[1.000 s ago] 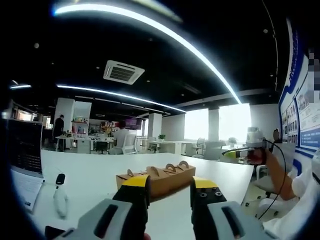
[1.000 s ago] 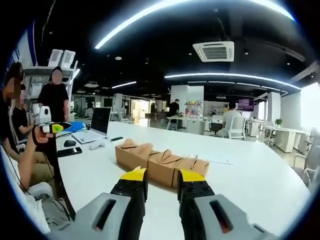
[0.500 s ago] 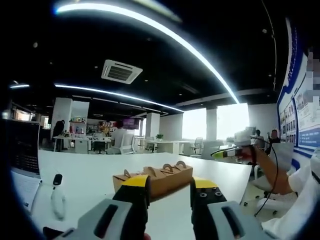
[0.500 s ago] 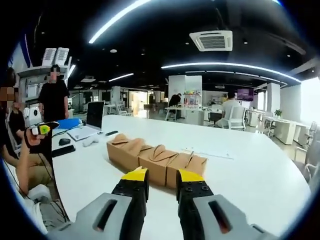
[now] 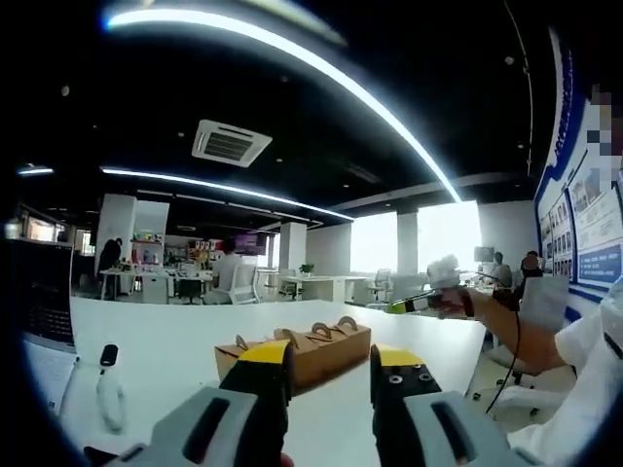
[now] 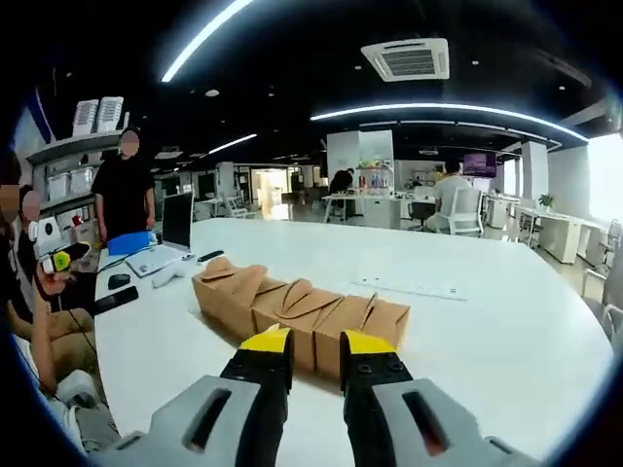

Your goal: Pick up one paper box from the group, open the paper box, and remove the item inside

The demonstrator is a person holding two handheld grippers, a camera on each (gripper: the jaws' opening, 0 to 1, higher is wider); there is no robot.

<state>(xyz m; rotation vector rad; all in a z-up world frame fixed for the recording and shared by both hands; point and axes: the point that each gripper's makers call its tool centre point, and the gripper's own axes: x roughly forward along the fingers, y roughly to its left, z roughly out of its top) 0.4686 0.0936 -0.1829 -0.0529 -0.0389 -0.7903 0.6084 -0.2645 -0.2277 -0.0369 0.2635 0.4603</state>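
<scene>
A wide white worktop [image 6: 506, 331] carries everything. In the middle of it stands a row of brown paper boxes [image 6: 292, 313], side by side and touching, with folded handle tops; in the left gripper view the same boxes [image 5: 297, 350] lie at 12 o'clock from the tool tips.

The right tool [image 6: 316, 342] hangs just before the row with its yellow-tipped jaws a little apart and nothing between them. The left tool [image 5: 331, 356] is released too, its jaws wider apart, near the boxes but not touching them.

At 10 o'clock from the row is a laptop [image 6: 173, 233], then a white mouse [image 6: 173, 274] and what seems a dark phone [image 6: 115, 299].
</scene>
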